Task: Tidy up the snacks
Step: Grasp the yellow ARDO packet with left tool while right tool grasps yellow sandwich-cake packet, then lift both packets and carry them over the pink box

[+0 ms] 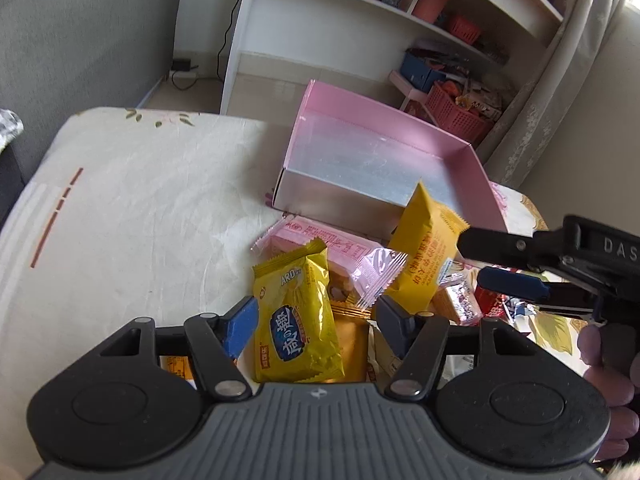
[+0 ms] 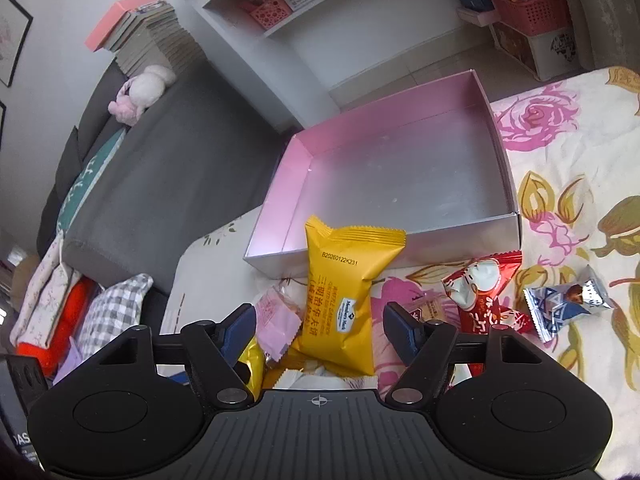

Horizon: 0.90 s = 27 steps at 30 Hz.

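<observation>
An open pink box (image 1: 384, 160) with a silver floor stands empty on the cloth; it also shows in the right wrist view (image 2: 400, 176). My left gripper (image 1: 316, 320) is open around a yellow snack packet with a blue label (image 1: 298, 320). My right gripper (image 2: 320, 328) is open around an upright orange wafer packet (image 2: 344, 300), which also shows in the left wrist view (image 1: 424, 256) next to the right gripper (image 1: 476, 260). A pink packet (image 1: 332, 252) lies between the two yellow ones.
A red wrapped sweet (image 2: 484, 292) and a blue-silver sweet (image 2: 568, 300) lie to the right on the floral cloth (image 2: 580, 208). More packets lie under the grippers. A grey sofa (image 2: 160, 184) with cushions is left; white shelves (image 1: 360, 20) stand behind.
</observation>
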Each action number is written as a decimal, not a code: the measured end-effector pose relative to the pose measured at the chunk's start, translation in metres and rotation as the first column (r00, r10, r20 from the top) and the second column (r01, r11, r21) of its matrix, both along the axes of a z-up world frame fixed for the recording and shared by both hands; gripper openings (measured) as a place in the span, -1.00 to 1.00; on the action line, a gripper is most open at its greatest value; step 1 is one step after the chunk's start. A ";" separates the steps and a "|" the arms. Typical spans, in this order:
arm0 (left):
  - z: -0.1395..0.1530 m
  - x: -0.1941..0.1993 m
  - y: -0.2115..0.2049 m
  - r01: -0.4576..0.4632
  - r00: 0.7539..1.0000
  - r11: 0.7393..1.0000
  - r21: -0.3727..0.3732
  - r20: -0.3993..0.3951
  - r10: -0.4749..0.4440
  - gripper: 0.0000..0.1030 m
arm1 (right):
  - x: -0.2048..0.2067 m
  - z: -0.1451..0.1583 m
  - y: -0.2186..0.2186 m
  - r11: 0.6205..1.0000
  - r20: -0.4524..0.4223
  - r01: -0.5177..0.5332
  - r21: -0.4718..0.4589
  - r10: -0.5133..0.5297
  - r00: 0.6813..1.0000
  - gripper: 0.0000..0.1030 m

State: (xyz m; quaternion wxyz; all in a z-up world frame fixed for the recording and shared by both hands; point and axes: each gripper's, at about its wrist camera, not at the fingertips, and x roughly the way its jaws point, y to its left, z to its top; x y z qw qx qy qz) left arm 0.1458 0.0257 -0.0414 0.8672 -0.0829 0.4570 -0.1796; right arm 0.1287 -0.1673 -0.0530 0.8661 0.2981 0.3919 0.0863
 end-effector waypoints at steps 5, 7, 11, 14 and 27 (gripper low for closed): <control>-0.013 0.011 0.004 -0.006 0.998 1.000 -0.008 -0.062 0.006 -0.02 | 0.018 -0.020 0.000 0.999 -0.037 0.021 0.028 -0.020 0.999 0.28; -0.016 0.013 0.007 -0.017 0.996 1.000 -0.008 -0.083 0.016 -0.08 | 0.022 -0.027 0.000 0.998 -0.051 0.029 0.047 -0.026 0.998 0.20; -0.022 0.015 0.014 -0.029 0.993 0.999 -0.013 -0.116 0.027 -0.05 | 0.029 -0.036 0.005 0.998 -0.050 0.027 0.061 -0.024 0.998 0.11; -0.023 0.014 0.019 -0.038 0.991 0.999 -0.030 -0.131 0.033 -0.06 | 0.032 -0.043 0.010 0.999 -0.060 0.025 0.049 -0.022 0.998 0.05; -0.021 0.011 0.029 -0.075 0.988 0.997 -0.035 -0.135 0.070 -0.17 | 0.026 -0.042 0.017 1.000 -0.031 0.008 0.011 -0.008 1.000 -0.26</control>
